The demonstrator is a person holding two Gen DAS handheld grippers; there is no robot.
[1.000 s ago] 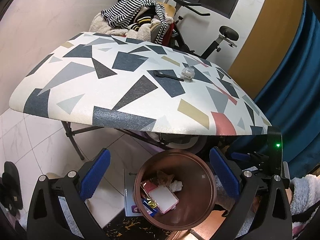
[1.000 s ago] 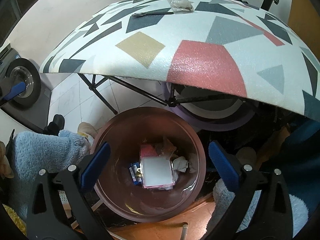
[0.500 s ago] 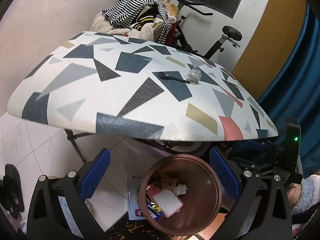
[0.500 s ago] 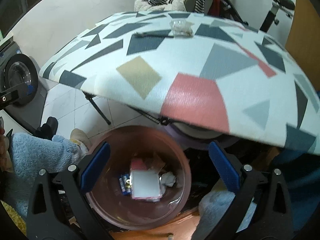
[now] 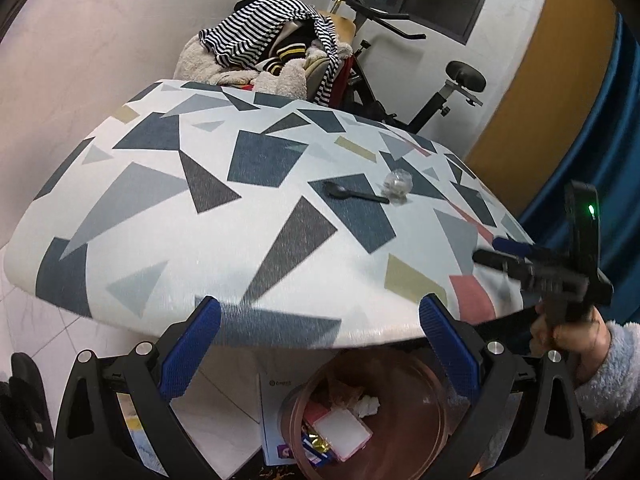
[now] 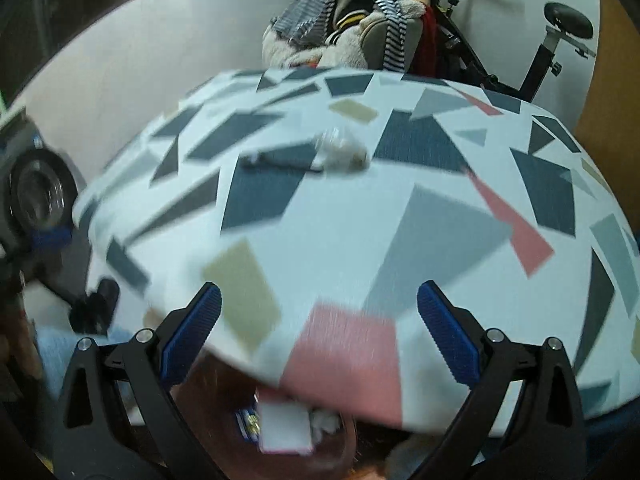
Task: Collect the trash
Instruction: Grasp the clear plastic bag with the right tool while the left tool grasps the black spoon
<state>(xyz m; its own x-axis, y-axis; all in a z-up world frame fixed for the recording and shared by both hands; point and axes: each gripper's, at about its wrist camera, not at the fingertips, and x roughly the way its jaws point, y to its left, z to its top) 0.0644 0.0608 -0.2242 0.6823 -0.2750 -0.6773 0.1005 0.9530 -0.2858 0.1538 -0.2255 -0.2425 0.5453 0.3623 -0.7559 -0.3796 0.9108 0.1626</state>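
Observation:
A black plastic spoon and a crumpled clear wrapper lie on the patterned table, toward its far right. Both also show blurred in the right wrist view, the spoon left of the wrapper. A brown trash bin with trash inside stands on the floor under the table's near edge. My left gripper is open and empty at the table's near edge. My right gripper is open and empty, raised over the near edge; it also shows in the left wrist view.
A chair piled with clothes and an exercise bike stand behind the table. A blue curtain hangs at the right. A washing machine is at the left. A booklet lies on the floor beside the bin.
Both grippers have risen from over the bin up to the table's near edge. The right gripper is moving fast; its view is blurred. Both stay open and empty.

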